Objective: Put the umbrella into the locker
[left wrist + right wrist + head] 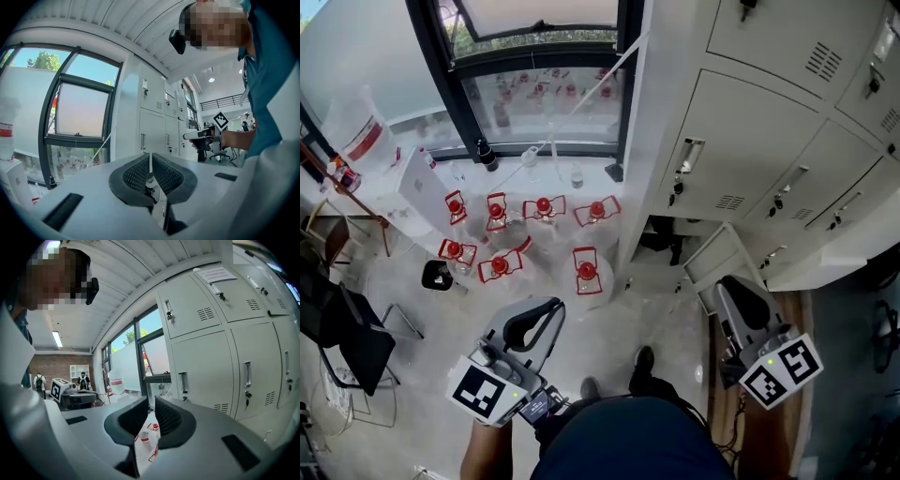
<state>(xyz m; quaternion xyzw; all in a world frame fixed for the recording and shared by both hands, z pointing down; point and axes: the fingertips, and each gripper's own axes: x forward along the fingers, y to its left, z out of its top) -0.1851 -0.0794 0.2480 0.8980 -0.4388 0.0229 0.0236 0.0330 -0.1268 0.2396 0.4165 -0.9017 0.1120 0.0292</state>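
Observation:
No umbrella shows in either gripper. The grey lockers stand at the right. One low compartment is open with its door swung out, and something dark lies inside that I cannot make out. My left gripper is held level over the floor at lower left, and in the left gripper view its jaws are shut and empty. My right gripper is held beside the open door. In the right gripper view its jaws stand a narrow gap apart with nothing between them.
Several red-capped bottles in red frames stand on the pale floor below the window. A black chair is at the left edge. The person's shoes are between the grippers. Closed locker doors face the right gripper.

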